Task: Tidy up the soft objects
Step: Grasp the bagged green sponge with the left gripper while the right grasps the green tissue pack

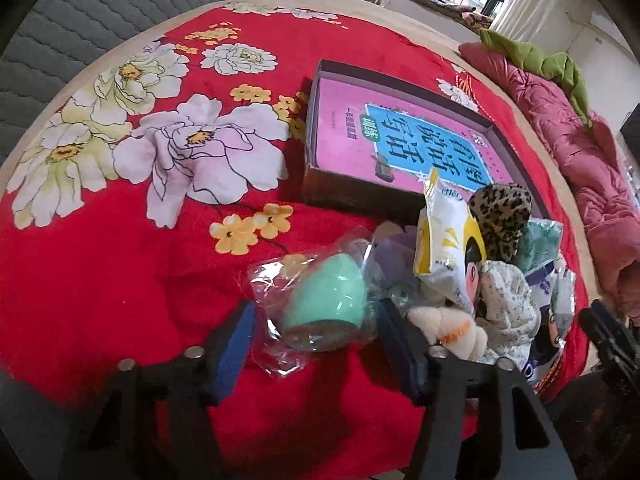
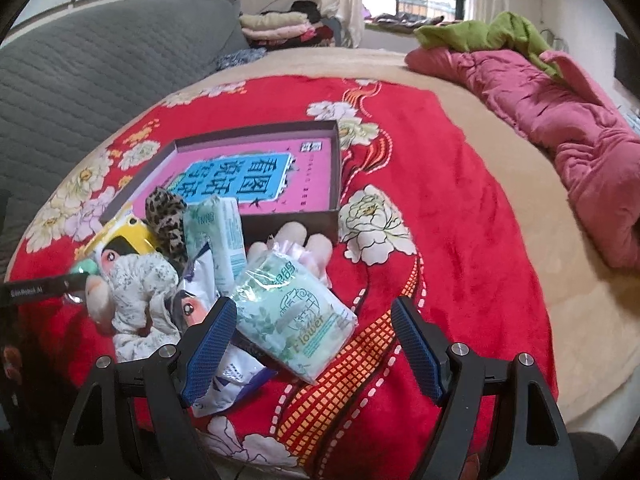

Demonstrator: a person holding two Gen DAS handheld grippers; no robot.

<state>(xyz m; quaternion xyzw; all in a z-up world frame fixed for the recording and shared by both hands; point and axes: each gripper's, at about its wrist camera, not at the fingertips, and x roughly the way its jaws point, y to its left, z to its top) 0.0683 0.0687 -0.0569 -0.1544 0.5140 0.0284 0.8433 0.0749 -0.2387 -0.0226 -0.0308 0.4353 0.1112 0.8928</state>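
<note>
A pile of soft things lies on the red flowered blanket (image 1: 100,264) in front of a shallow brown box (image 1: 340,196) with a pink book inside. My left gripper (image 1: 314,336) is open, its blue pads on either side of a green sponge in a clear bag (image 1: 324,304). Beside it lie a yellow-white packet (image 1: 444,236), a leopard-print piece (image 1: 502,216) and a floral cloth (image 1: 508,300). My right gripper (image 2: 316,344) is open around a green tissue pack (image 2: 292,316). Another tissue pack (image 2: 220,236) and a pink plush (image 2: 296,240) lie behind it.
A pink quilt (image 2: 560,120) with a green cloth (image 2: 488,32) lies along the bed's right side. A grey quilted headboard (image 2: 80,80) stands at the left. Folded clothes (image 2: 276,26) are stacked at the back by the window.
</note>
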